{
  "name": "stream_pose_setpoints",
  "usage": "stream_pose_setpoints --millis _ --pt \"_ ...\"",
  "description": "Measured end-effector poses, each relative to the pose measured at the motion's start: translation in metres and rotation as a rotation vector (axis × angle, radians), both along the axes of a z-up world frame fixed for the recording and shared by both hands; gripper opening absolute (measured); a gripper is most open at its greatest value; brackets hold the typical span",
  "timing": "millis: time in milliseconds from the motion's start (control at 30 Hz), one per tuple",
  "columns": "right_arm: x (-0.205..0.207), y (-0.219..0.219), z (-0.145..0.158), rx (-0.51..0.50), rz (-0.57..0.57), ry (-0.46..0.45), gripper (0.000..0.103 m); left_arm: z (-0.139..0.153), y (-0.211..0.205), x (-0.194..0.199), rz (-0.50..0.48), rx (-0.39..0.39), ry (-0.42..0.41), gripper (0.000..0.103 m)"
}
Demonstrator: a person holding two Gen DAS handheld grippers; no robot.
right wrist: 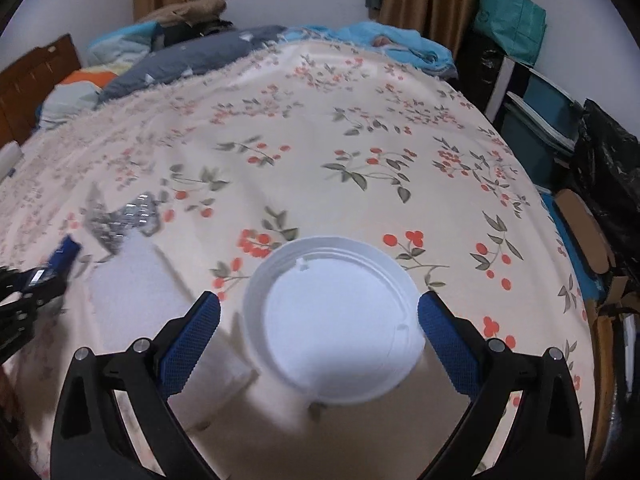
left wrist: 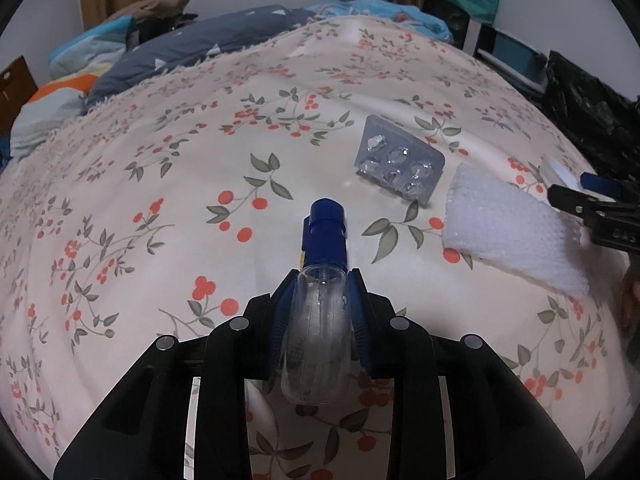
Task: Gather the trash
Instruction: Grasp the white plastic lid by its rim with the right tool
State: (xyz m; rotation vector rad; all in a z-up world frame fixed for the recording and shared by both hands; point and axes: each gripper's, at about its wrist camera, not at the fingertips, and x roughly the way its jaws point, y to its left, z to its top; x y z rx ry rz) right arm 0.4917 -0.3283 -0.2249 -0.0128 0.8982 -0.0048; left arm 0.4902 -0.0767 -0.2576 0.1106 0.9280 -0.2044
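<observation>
So my left gripper [left wrist: 320, 312] has its fingers clamped on the little spray bottle [left wrist: 320, 280], right gripper [right wrist: 320, 336] spread wide around the white lid [right wrist: 334, 320], needs closing next I'd say.

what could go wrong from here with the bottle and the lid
The left gripper pinches the clear bottle on its rounded body, cap end free, so it might pivot or slip when lifted. The right gripper stands open around the wide white lid; closing may bend it or push it into the soft bedspread.
</observation>
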Motion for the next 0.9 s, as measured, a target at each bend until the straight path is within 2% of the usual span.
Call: stream_pose_setpoints --millis 367,400,433,500,600,700,833,867,900 --pt "0.006 -0.02 -0.002 0.063 -0.044 0.009 0.098 -0.001 -0.004 0.008 0.011 0.004 -0.007 0.033" --pt "0.009 -0.023 -0.003 0.073 -0.044 0.021 0.095 -0.001 -0.004 0.008 0.011 0.004 -0.007 0.033" --pt "0.01 -0.026 -0.004 0.083 -0.048 0.026 0.08 -0.001 -0.004 0.008 0.011 0.004 -0.007 0.033" --pt "0.011 -0.03 -0.005 0.088 -0.05 0.035 0.061 -0.001 -0.004 0.008 0.01 0.006 -0.008 0.033" --pt "0.011 -0.026 -0.006 0.057 -0.026 0.044 0.061 -0.002 -0.005 0.007 0.01 0.012 -0.011 0.033" --pt "0.01 -0.022 -0.009 0.029 -0.018 0.045 0.07 -0.002 -0.005 0.008 0.01 0.014 -0.011 0.033" --pt "0.01 -0.022 -0.009 0.022 -0.023 0.043 0.071 -0.002 -0.005 0.007 0.011 0.02 -0.013 0.033" --pt "0.01 -0.023 -0.009 0.02 -0.033 0.043 0.072 -0.002 -0.006 0.007 0.011 0.022 -0.015 0.033" --pt "0.01 -0.023 -0.01 0.019 -0.036 0.044 0.081 -0.002 -0.006 0.007 0.011 0.022 -0.015 0.033"
